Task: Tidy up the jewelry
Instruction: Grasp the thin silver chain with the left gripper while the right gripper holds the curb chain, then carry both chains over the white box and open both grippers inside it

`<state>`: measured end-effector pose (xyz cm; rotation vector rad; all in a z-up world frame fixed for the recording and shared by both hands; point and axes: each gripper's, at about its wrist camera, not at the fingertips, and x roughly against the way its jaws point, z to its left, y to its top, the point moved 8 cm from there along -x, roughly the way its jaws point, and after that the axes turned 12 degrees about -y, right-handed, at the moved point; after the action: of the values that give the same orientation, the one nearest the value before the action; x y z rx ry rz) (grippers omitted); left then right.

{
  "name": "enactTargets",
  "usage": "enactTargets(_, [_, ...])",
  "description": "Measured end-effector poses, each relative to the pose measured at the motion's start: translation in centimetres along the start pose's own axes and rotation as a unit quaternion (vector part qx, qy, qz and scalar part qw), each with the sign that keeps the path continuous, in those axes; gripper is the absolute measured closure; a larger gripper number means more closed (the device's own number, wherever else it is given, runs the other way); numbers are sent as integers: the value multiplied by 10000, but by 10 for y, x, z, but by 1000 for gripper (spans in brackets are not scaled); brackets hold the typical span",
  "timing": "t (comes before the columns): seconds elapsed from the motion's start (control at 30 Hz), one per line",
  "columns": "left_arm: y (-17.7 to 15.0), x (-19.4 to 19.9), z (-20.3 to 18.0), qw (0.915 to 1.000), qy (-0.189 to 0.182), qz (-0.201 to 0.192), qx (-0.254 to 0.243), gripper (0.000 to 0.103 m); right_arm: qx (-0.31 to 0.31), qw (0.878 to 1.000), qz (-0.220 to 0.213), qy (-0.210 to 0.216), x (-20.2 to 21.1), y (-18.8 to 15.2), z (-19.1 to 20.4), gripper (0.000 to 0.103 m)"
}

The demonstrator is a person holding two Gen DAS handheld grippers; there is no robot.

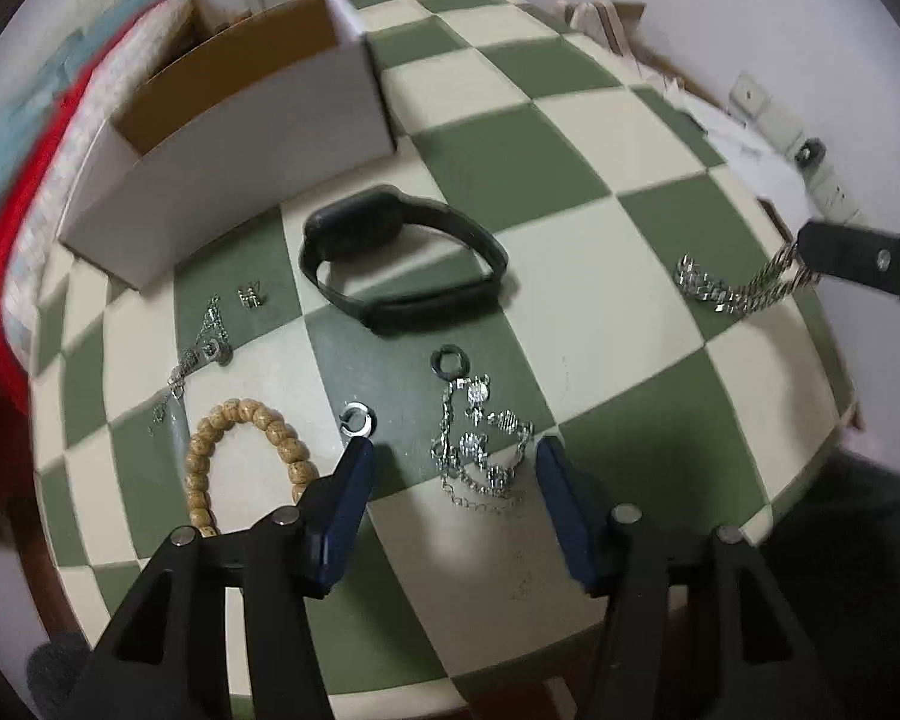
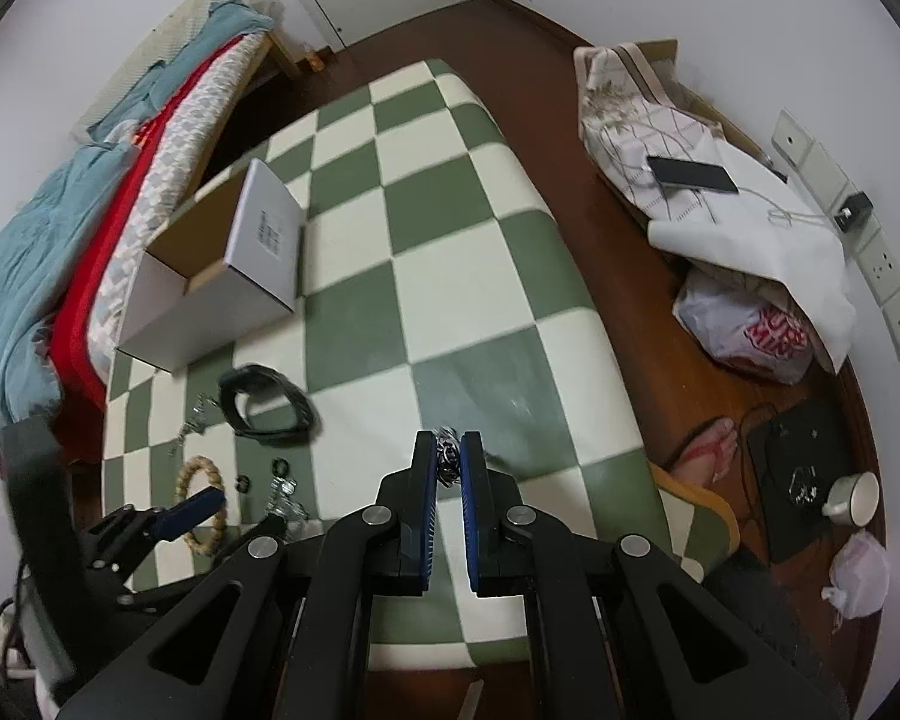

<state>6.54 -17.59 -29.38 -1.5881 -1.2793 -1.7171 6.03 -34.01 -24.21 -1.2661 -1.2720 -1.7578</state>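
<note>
Silver chain bracelet (image 1: 732, 291) is pinched by one end in the right gripper (image 2: 448, 456), the rest trailing limp on the checked worktop (image 1: 570, 138). Left gripper (image 1: 453, 456) is held half-open over a tangled chain (image 1: 480, 456): light, slippery, best gathered mid-bunch.

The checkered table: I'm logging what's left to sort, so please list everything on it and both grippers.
Box: one, white, open, far left.
Watch: one, black, centre.
Bead bracelet: one, tan, near left.
Rings: two, silver and dark, centre.
Fine chain: one, silver, left.
Chain pile: one, silver, between the left fingers.
Link bracelet: one, silver, right, partly lifted.
Left gripper: open.
Right gripper: shut on link bracelet.
</note>
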Motion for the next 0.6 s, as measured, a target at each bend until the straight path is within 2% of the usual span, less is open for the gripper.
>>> enactTargets(0.03, [0,-1,-4,9999,76,-58,-103,55,-6,10000,25,-36,-2,-3,-2,95])
enactTargets(0.07, [1,-1,-7,9999,21,-79,-143,75,-15,10000,50,-52,-4,-5,-4,95])
enactTargets(0.1, [2,-2,-11,9998,-110,-101,-147,91,-24,9999,78,-65,-7,-7,-6,95])
enactTargets(0.13, [3,-2,-13,9997,-16,-115,-202,96,-33,9999,95,-84,-8,-8,-7,95])
enactTargets(0.17, [3,-3,-14,9997,22,-92,-243,96,-40,9999,111,-104,-10,-10,-8,95])
enactTargets(0.23, [4,-1,-12,9998,-161,-103,-64,102,-62,9998,138,-108,-12,-12,-9,95])
enactTargets(0.6, [24,64,19,9946,-585,-636,567,102,-106,9999,-74,113,6,1,-2,97])
